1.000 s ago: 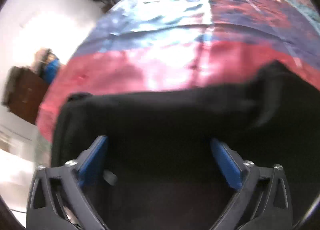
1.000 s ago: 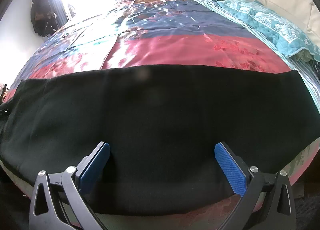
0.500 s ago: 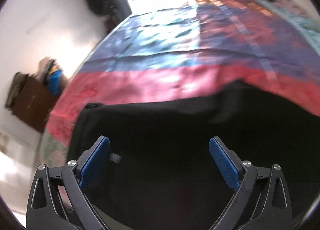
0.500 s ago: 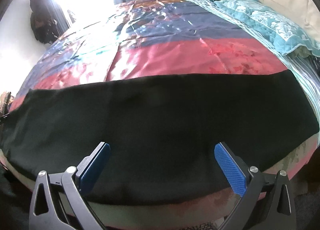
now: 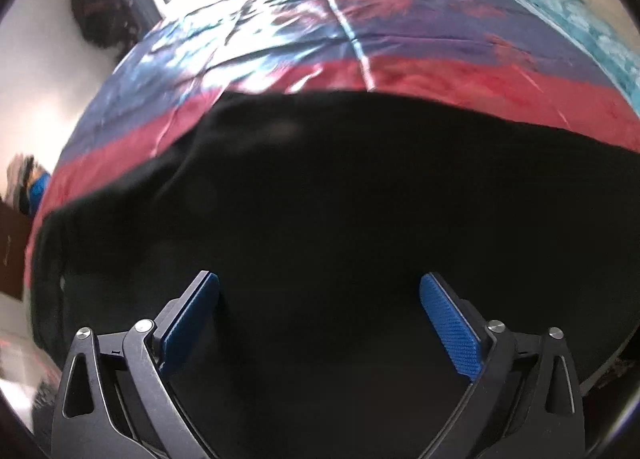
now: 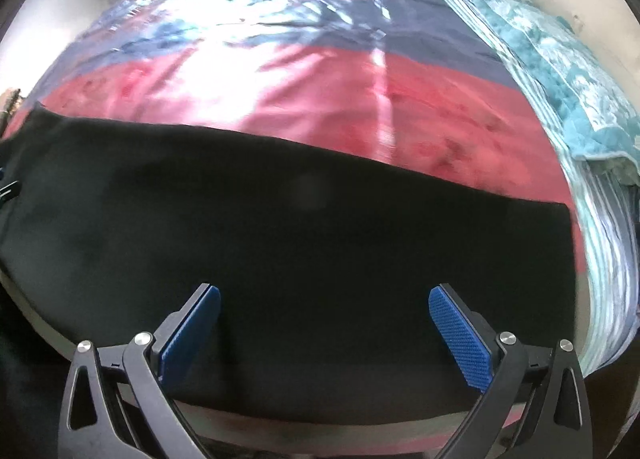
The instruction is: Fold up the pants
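The left gripper (image 5: 319, 313) and right gripper (image 6: 324, 325) both hang low over the pants (image 6: 280, 243), each with jaws spread wide and nothing between the blue pads (image 6: 460, 343). The black pants lie flat across the near edge of the bed (image 6: 320, 99), on its red-and-blue cover.

My left tool (image 5: 319, 313) has its two blue-padded fingers (image 5: 191, 317) spread wide apart with nothing gripped between them, pointing forward and slightly down. My right tool (image 6: 324, 323) is set the same way, its blue pads (image 6: 460, 339) wide apart and holding nothing, both black finger arms level across the bottom of its view
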The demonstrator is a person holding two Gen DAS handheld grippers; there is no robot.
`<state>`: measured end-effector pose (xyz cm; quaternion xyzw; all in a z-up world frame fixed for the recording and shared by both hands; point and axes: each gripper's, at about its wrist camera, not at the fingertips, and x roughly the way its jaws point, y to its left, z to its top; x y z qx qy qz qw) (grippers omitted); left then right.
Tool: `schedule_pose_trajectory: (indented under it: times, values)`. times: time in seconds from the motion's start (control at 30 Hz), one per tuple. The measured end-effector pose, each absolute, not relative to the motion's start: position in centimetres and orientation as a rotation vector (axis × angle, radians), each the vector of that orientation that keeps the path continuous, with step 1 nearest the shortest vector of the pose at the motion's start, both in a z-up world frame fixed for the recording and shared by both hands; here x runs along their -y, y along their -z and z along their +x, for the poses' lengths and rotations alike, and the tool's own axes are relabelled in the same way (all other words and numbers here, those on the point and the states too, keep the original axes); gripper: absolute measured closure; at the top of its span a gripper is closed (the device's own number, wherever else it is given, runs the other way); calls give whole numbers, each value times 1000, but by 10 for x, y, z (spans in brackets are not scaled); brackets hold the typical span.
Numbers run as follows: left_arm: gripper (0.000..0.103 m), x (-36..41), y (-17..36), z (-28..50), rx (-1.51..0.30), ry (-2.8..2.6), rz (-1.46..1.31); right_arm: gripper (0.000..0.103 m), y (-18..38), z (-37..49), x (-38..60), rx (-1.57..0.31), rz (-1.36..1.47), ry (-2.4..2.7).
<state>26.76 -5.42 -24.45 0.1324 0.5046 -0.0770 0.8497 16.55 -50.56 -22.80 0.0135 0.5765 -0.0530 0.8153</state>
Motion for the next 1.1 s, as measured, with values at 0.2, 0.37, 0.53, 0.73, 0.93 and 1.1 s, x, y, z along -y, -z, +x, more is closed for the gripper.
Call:
schedule_pose_trajectory:
  times: [0.2,0.37,0.53,0.73,0.93,1.1]
  values:
    - [1,28,243,269,-1092,95,213,0,215,151,585,-1193,176,234]
    - [1,18,236,264,-1086,60,218,0,189,119,652,-1071,288,347]
    - [2,9,240,260,-1103,49,161,9,183,88,713,-931,588,261]
    - [2,12,239,263,-1104,45,166,20,210,99,717,-949,776,32]
    - [2,10,240,261,-1101,46,172,36,246,116,705,-1036,836,-61]
    - [1,9,242,261,-1102,44,165,36,252,124,686,-1054,849,-183]
